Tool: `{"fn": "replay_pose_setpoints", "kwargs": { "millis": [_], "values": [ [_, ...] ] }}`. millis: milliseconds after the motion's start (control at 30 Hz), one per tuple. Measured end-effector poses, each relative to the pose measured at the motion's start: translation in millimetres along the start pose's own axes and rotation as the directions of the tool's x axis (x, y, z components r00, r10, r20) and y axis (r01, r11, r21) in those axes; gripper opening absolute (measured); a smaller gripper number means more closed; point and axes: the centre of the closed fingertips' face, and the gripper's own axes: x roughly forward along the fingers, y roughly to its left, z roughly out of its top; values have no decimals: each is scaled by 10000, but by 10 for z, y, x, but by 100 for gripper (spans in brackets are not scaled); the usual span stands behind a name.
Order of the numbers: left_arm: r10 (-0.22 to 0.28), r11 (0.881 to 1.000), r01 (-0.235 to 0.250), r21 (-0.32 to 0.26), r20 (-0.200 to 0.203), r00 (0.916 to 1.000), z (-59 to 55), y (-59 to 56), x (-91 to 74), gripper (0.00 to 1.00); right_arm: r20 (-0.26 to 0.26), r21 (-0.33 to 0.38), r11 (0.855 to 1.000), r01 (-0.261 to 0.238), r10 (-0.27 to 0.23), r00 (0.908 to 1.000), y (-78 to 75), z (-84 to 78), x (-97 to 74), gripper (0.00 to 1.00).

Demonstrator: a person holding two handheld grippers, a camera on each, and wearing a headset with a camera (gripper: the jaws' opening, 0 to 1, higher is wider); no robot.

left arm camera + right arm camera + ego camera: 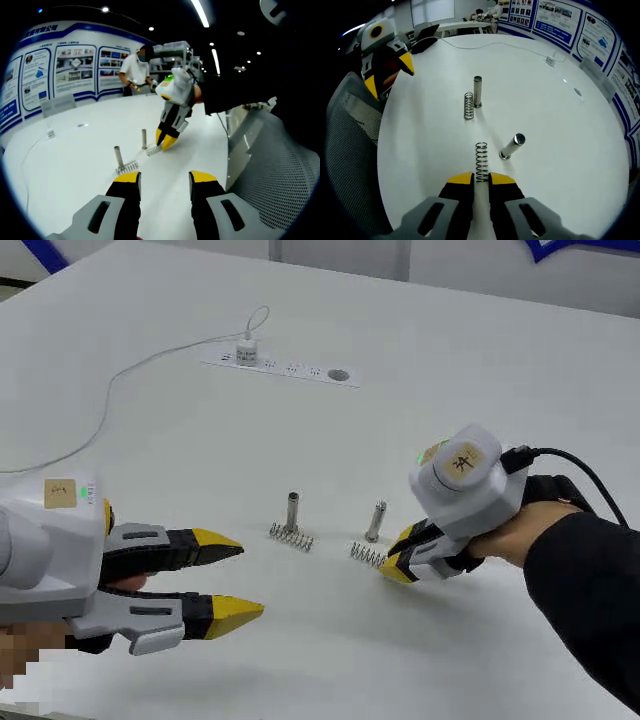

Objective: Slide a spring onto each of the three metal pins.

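Observation:
Two metal pins stand upright on the white table, one on the left (292, 510) and one on the right (376, 521). A spring (291, 536) lies flat at the left pin's foot. A second spring (367, 555) lies beside the right pin (512, 146). My right gripper (390, 568) is low over the table, its jaws shut on the near end of that spring (481, 160). My left gripper (248, 580) hovers at the lower left, open and holding nothing. Its yellow fingertips (127, 176) point toward the pins.
A white power strip (285, 367) with a plugged-in cable lies at the back of the table. A grey mesh chair (280, 165) stands at the table's edge. A person (135, 70) stands far behind the table.

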Motion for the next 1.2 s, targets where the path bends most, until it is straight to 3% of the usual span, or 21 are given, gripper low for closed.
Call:
{"fn": "replay_pose_setpoints", "kwargs": {
  "millis": [333,567,867,1200],
  "values": [
    [-58,10000,58,39,-28,10000,8,-11,29,39,-104,49,10000,6,-5,9999,5,-26,14,12],
    [-135,9999,136,104,-99,9999,-4,-17,68,39,-24,72,10000,39,-39,10000,50,-11,-64,11],
    [-315,9990,318,306,-102,9995,46,-22,150,38,213,-738,9967,-348,365,9991,316,209,-255,11],
    [-574,9969,585,527,-226,9981,59,-55,200,37,280,-1753,9804,-903,967,9949,637,442,-383,11]
  ]
}}
